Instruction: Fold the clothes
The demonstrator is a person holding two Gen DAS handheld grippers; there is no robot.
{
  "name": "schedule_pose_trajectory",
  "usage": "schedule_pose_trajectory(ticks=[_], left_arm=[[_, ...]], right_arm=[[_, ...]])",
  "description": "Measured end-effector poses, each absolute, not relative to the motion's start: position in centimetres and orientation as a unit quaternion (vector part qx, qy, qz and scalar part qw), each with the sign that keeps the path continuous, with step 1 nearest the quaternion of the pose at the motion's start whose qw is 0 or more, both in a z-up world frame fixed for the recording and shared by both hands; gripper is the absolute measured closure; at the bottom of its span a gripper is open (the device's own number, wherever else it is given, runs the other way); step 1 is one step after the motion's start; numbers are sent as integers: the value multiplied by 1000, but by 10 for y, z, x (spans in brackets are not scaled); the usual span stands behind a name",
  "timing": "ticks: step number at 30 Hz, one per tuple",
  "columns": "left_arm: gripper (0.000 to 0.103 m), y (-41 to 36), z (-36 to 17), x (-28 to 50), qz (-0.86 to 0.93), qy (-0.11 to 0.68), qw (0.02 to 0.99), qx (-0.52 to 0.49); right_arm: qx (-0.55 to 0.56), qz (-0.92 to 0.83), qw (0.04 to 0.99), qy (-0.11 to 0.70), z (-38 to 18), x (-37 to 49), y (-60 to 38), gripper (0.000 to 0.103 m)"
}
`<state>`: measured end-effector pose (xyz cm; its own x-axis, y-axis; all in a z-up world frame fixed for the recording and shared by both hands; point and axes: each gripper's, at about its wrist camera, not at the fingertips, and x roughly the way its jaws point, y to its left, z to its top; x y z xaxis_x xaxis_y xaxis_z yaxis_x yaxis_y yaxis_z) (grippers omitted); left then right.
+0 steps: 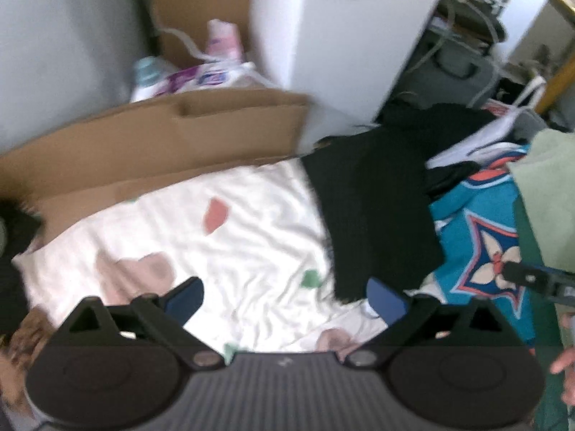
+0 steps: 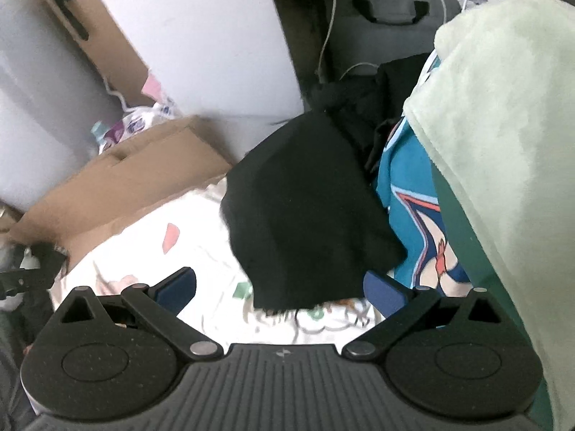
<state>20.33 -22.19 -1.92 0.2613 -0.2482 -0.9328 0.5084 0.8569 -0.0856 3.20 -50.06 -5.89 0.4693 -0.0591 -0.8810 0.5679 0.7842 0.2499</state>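
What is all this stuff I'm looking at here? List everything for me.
Black garment: one, black, folded, lying on the white sheet.
White sheet: one, white with pink and green patches, spread under the tools.
Teal blanket: one, teal with a star and flower pattern, right of the black garment.
Pale green towel: one, light green, far right.
Cardboard box: one, brown, behind the sheet.
Grey bag: one, grey, at the back.
Left tool: open, empty.
Right tool: open, empty.
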Motion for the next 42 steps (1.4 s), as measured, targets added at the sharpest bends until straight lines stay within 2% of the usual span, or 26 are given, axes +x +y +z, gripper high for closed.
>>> schedule_pose_trajectory(ticks=[7, 17, 27, 33, 42], left_arm=[[3, -172, 29, 191, -234, 543, 801, 92], [1, -101, 83, 193, -190, 560, 803, 78], [1, -30, 115, 187, -186, 558, 807, 61], [1, 25, 135, 171, -186, 545, 817, 4], [1, 85, 132, 121, -164, 525, 835, 2]], right_arm=[[260, -172, 820, 481, -11, 22, -478, 1], [257, -133, 822, 490, 61, 46, -440, 1], [238, -115, 827, 497, 126, 61, -405, 1], [257, -95, 826, 492, 137, 52, -393, 1], [249, -81, 839, 478, 128, 13, -362, 1]])
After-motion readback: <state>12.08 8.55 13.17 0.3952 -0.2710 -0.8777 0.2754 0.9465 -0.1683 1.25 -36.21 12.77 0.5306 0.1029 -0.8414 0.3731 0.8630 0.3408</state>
